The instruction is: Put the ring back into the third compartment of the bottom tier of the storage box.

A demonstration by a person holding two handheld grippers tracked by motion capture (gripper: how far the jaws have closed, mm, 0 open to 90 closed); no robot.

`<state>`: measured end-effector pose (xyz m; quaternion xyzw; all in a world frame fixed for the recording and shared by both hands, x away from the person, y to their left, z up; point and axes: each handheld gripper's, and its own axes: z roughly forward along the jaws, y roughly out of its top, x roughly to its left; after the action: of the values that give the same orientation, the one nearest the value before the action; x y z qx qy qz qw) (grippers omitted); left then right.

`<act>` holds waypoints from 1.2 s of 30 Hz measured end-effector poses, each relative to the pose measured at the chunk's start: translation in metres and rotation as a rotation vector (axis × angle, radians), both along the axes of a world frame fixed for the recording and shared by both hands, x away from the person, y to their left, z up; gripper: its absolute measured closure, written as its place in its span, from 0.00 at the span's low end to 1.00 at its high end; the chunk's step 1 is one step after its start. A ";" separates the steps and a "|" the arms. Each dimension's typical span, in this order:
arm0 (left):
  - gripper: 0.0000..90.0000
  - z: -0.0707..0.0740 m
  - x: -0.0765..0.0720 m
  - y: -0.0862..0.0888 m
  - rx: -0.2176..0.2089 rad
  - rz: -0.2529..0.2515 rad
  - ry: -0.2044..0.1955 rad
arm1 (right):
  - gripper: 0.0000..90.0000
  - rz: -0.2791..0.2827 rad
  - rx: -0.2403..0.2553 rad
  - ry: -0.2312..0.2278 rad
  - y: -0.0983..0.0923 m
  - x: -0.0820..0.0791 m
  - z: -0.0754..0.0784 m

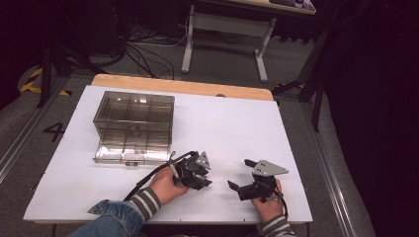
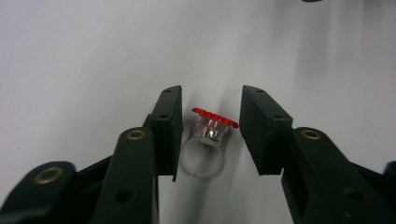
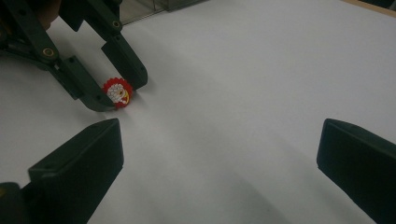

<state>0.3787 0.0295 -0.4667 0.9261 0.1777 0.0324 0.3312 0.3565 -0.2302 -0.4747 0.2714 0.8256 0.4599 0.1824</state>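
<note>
A small toy ring with a clear band and a red-rimmed round top lies on the white table sheet. In the right gripper view the ring shows a white, beaded face. My left gripper points down over it with a jaw on each side and a narrow gap between each pad and the ring. In the high view the left gripper is at the front centre of the table. My right gripper rests just to its right, jaws wide open and empty, aimed at the ring.
A clear plastic compartment box stands at the left rear of the sheet, its drawer front toward me. A wooden table edge runs along the back. Beyond it are a desk frame and cables on the floor.
</note>
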 end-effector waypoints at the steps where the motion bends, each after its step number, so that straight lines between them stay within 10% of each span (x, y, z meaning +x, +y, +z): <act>1: 0.71 0.000 0.000 0.000 0.000 0.001 0.001 | 0.01 0.002 -0.003 -0.002 0.000 0.000 0.000; 36: 0.77 0.040 -0.008 0.021 -0.058 0.040 -0.081 | 0.01 0.001 0.000 -0.001 0.001 0.000 0.000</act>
<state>0.3711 0.0503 -0.4266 0.9103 0.1835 0.0716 0.3642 0.3561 -0.2296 -0.4749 0.2707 0.8257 0.4600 0.1826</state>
